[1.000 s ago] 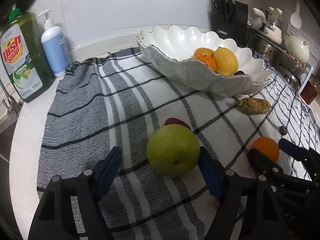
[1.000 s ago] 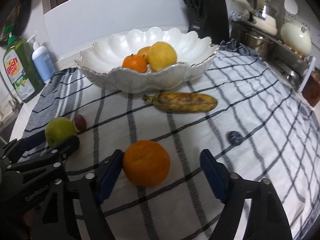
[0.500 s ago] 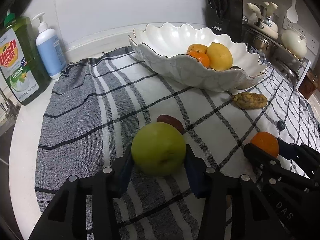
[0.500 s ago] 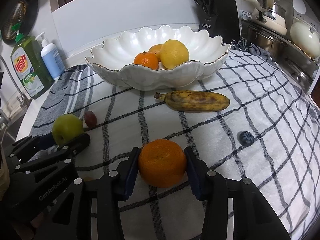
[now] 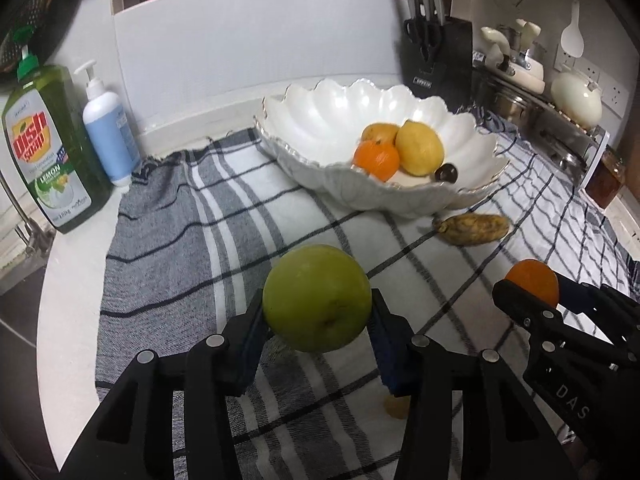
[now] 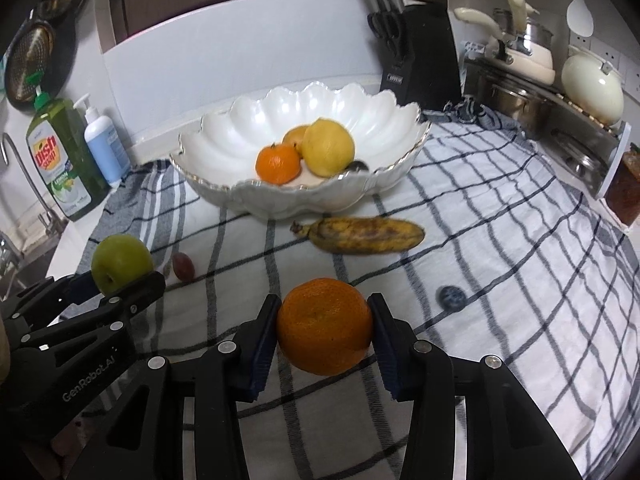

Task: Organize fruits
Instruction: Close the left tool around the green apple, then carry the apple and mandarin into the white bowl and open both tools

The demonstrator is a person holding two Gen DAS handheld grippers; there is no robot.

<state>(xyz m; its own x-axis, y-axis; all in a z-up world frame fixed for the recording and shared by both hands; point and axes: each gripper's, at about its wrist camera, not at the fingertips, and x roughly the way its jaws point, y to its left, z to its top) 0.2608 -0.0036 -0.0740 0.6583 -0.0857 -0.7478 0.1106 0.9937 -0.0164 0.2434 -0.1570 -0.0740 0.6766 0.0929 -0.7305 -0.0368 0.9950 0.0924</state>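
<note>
Left wrist view: my left gripper (image 5: 318,316) jaws clamp the green apple (image 5: 317,298); right gripper (image 6: 325,330) jaws clamp the orange (image 6: 325,326). Ahead, the bowl (image 6: 248,128) holds four fruits; banana (image 6: 362,235), grape (image 6: 183,266), blueberry (image 6: 452,298) remain.

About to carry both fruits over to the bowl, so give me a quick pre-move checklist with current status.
1. Left gripper clamped on the green apple: ok.
2. Right gripper clamped on the large orange: ok.
3. Both fruits clear of the checked cloth: ok, each looks lifted.
4. Free space in the scalloped white bowl: ok, its left half is bare.
5. Banana lying between the large orange and the bowl: not ok, pass above it.
6. Grip firmness: cannot tell.
</note>
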